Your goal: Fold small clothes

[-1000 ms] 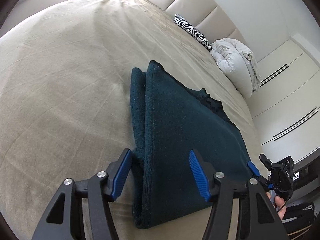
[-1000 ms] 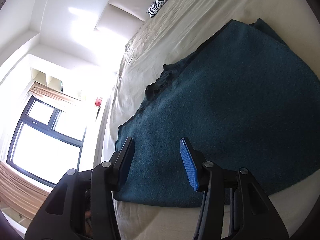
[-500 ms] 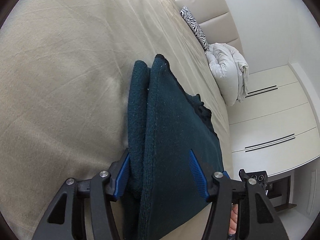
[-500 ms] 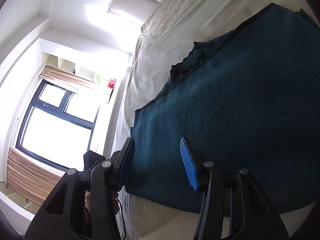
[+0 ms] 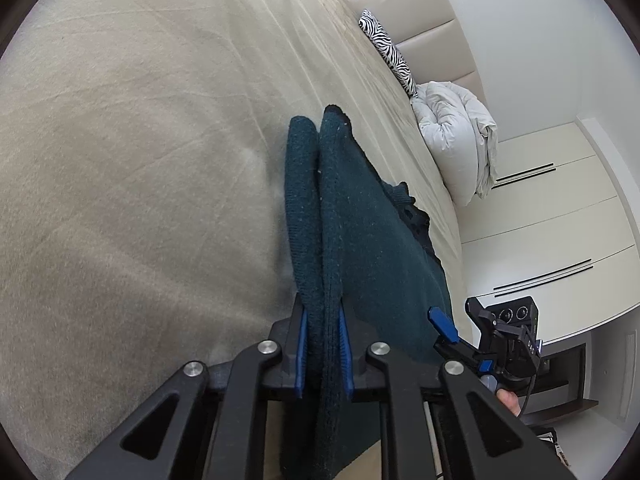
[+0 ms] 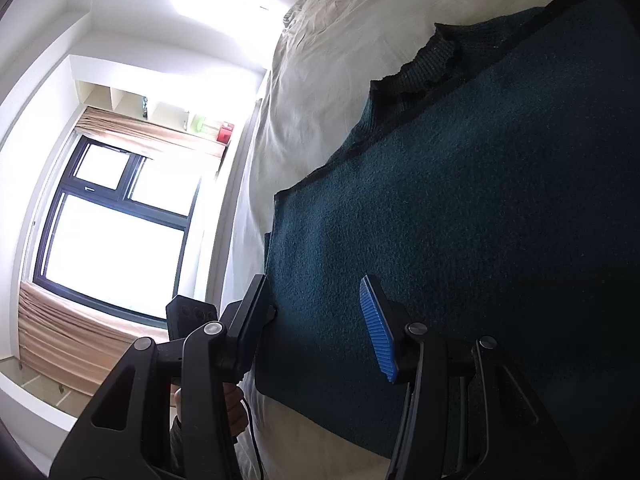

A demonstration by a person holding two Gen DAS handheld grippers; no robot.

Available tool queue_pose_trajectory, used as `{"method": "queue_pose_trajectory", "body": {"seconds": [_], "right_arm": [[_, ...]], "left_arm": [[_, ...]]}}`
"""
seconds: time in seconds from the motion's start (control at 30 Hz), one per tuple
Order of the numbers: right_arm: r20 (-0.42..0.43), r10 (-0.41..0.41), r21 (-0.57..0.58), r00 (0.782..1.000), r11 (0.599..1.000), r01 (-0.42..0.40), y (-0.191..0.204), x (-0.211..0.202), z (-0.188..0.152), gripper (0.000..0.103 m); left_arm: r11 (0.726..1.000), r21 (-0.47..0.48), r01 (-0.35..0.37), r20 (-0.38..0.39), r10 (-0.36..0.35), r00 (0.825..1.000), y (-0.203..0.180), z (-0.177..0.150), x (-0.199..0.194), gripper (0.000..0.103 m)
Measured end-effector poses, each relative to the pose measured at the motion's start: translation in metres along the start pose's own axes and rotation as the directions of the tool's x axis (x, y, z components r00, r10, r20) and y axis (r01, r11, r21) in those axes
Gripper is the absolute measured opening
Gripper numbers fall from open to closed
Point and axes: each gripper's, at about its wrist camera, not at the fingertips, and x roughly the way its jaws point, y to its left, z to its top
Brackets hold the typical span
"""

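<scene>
Sweater (image 5: pixel 360 240) edge was the business of the left wrist view: the dark teal knit lay on the beige bed (image 5: pixel 140 160), already doubled, its two stacked folded edges running away toward the far headboard. The left gripper (image 5: pixel 322 356) had just been closing, and its jaws were clamped on those near edges, both layers pinched between the blue pads. Over to the right, the right gripper (image 5: pixel 444 326) showed at the garment's other near corner

Right wrist view showed the same sweater (image 6: pixel 480 220) filling the right half, its ribbed neckline far off, the bed's edge and a window (image 6: pixel 112 232) to the left. The right gripper (image 6: pixel 316 320) had its jaws apart, straddling the near hem without pressing it

Judged from this, a further fold was being set up, one corner gripped. Next the right jaws needed to close on their corner before both lifted together toward the far end
</scene>
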Motion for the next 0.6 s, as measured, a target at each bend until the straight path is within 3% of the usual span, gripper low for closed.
{"method": "queue_pose_trajectory", "body": {"seconds": [0.1, 0.27, 0.37, 0.6], "right_arm": [[-0.046, -0.076, 0.02, 0.996, 0.997, 0.077, -0.011, 0.024, 0.006, 0.045], [-0.029, -0.072, 0.02, 0.997, 0.997, 0.073, -0.019, 0.034, 0.005, 0.044], [-0.02, -0.078, -0.02, 0.997, 0.997, 0.078, -0.017, 0.035, 0.002, 0.044], [0.004, 0.051, 0.088, 0.999, 0.995, -0.051, -0.035, -0.001, 0.011, 0.045]], "left_arm": [[0.999, 0.045, -0.03, 0.004, 0.03, 1.0, -0.006, 0.0, -0.001, 0.015], [0.98, 0.164, -0.111, 0.021, 0.109, 0.994, -0.027, 0.0, 0.001, 0.013], [0.975, 0.189, -0.118, 0.027, 0.115, 0.993, -0.043, 0.001, 0.0, 0.013], [0.952, 0.294, -0.091, 0.014, 0.091, 0.996, -0.112, 0.002, 0.006, 0.012]]}}
